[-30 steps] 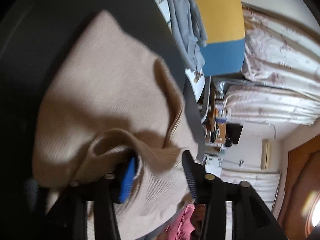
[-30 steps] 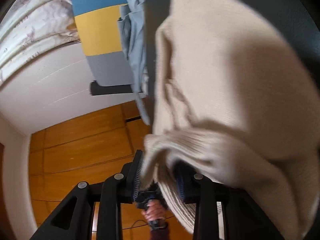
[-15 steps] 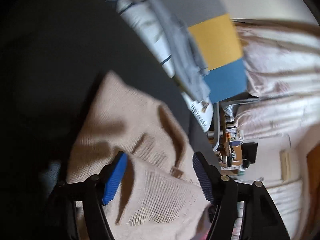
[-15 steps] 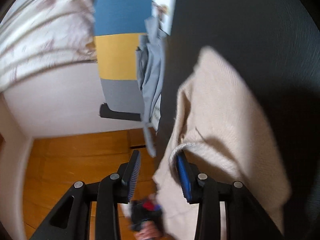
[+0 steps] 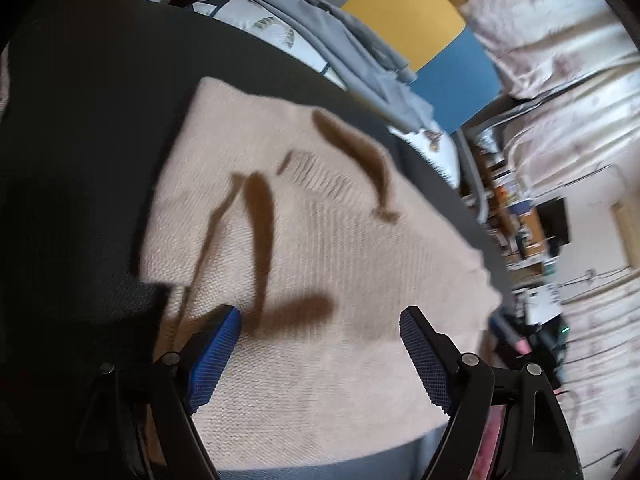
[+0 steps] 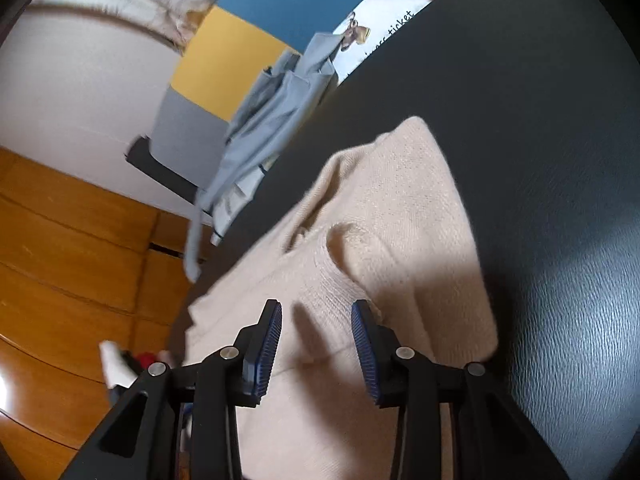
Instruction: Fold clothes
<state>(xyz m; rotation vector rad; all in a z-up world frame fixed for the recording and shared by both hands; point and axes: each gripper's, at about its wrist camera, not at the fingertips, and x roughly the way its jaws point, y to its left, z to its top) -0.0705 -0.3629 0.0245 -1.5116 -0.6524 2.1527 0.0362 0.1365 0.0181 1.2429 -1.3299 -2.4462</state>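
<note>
Beige sweater (image 5: 312, 264) flat on black worktop (image 5: 80, 128) beneath both hand-held grippers, left (image 5: 320, 356) opening, right (image 6: 316, 344) parted, neither gripping.

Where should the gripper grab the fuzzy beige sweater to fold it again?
Probably the raised fold on the beige sweater, coming down from above. Most of it lies flat on the black table, so only that bump offers cloth to pinch. The right gripper hovers nearest, holding nothing.
</note>
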